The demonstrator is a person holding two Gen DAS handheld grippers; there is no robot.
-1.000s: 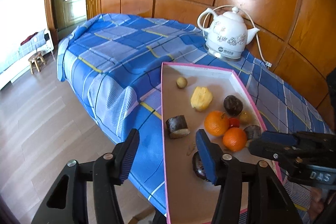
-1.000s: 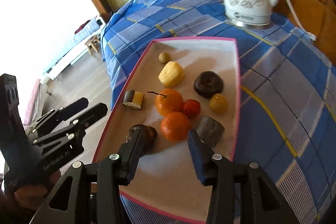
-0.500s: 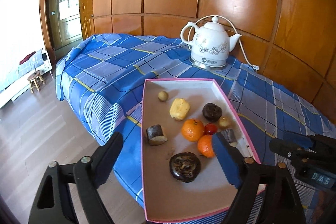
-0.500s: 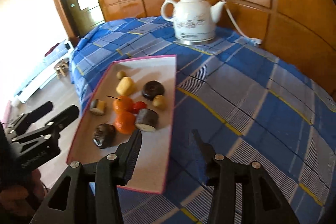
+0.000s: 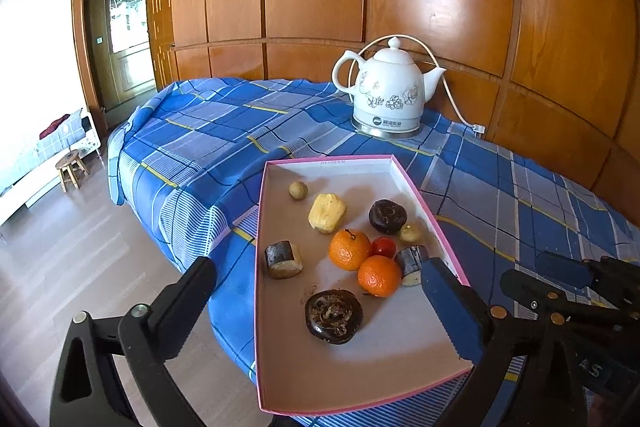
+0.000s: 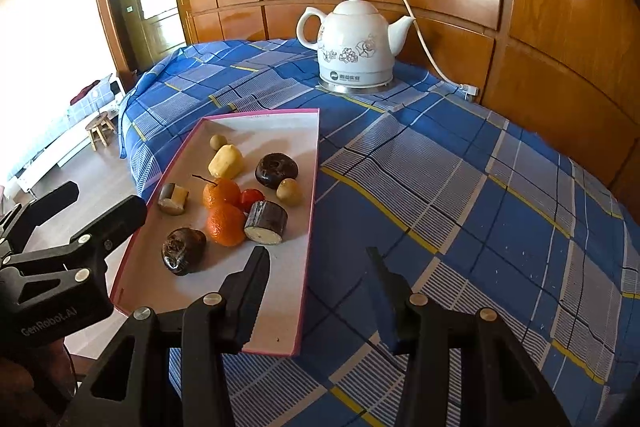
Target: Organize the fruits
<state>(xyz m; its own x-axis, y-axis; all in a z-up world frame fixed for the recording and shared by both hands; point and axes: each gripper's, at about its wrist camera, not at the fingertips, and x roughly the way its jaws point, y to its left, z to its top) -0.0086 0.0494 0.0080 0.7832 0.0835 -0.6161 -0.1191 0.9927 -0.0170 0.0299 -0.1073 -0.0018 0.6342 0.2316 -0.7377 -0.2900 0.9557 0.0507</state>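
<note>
Both our tools, left and right, hang spread, empty. The oranges look firm, round, likely to roll; we'd pinch across the middle.

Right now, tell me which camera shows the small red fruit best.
The left wrist view. There the red fruit sits in plain sight in the tray, its round top showing between the two oranges and the dark cut piece. In the right wrist view the same fruit is half hidden behind an orange.

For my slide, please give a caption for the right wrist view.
Open right gripper above pink-rimmed tray of fruit.
</note>
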